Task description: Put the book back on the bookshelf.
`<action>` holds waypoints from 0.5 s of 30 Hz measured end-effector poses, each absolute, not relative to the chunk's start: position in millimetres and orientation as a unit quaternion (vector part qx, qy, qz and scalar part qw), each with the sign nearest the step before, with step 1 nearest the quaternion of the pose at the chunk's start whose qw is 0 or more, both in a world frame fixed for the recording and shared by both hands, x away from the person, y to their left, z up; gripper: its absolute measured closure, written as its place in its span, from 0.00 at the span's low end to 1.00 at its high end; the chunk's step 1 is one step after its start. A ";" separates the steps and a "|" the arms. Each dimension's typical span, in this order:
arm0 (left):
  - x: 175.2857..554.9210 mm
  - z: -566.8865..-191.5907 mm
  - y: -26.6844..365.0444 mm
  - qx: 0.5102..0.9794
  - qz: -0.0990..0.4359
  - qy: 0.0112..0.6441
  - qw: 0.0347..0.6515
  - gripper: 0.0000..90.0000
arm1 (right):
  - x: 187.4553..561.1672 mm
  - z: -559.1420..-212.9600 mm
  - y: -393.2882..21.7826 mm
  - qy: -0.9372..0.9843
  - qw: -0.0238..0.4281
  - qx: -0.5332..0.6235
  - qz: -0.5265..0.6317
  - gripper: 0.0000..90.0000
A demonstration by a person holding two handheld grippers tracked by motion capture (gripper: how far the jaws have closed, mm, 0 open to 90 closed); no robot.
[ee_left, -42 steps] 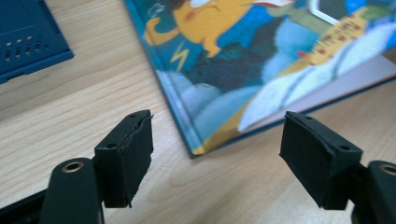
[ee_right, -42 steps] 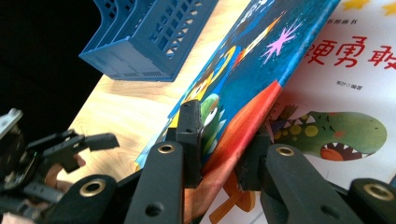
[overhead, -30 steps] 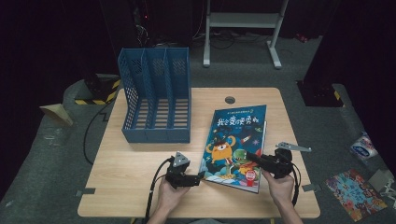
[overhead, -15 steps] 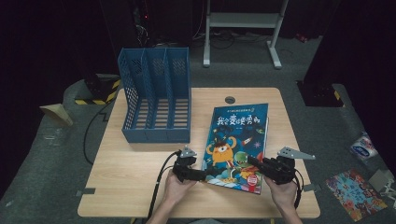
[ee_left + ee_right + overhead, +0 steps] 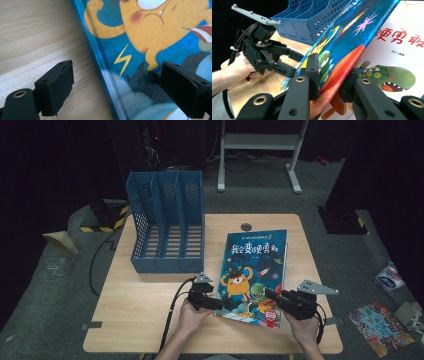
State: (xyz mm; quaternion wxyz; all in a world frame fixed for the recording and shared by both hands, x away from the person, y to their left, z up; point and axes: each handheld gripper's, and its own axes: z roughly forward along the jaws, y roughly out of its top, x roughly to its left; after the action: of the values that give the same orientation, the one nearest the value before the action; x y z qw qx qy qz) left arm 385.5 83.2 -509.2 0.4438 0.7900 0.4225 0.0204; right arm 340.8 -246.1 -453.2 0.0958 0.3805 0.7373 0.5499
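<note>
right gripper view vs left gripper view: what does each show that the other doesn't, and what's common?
Right gripper view alone: the book's cover lifted off a white inside page, the right claw shut on that cover, the blue file rack, and the left claw in a hand.

Left gripper view alone: the left claw's own pads wide open, astride the book's spine edge on bare wood.

Both: the book and the table.

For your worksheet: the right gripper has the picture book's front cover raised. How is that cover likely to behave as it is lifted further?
The cover probably stays stiff: in the right gripper view it rises as one flat board above the page. Its glossy face may slip between the right gripper pads. The book itself looks thin and likely light, so it might slide on the table.
</note>
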 end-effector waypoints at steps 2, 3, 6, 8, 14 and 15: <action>385.6 -508.2 81.4 0.789 0.017 0.421 0.446 0.13 | 339.8 -452.8 -245.7 0.738 0.100 0.376 0.551 0.82; 385.7 -507.7 80.8 0.791 0.016 0.420 0.446 0.13 | 339.2 -452.5 -245.5 0.739 0.102 0.374 0.551 0.82; 386.5 -507.6 81.1 0.792 0.014 0.415 0.447 0.12 | 338.2 -451.4 -245.0 0.742 0.106 0.368 0.551 0.82; 386.9 -507.8 81.5 0.792 0.011 0.414 0.448 0.11 | 337.2 -450.3 -244.6 0.745 0.111 0.359 0.551 0.82; 387.2 -507.6 81.7 0.790 0.007 0.415 0.452 0.11 | 335.5 -449.1 -243.7 0.748 0.120 0.350 0.551 0.82; 387.7 -507.7 82.0 0.789 0.005 0.414 0.454 0.11 | 335.2 -448.8 -243.6 0.749 0.121 0.348 0.551 0.82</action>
State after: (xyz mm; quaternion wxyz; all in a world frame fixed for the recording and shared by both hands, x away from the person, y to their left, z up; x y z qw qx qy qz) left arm 387.7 82.0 -507.7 0.4536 0.7893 0.4138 0.0054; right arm 335.2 -243.6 -448.8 0.1212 0.3479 0.7491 0.5506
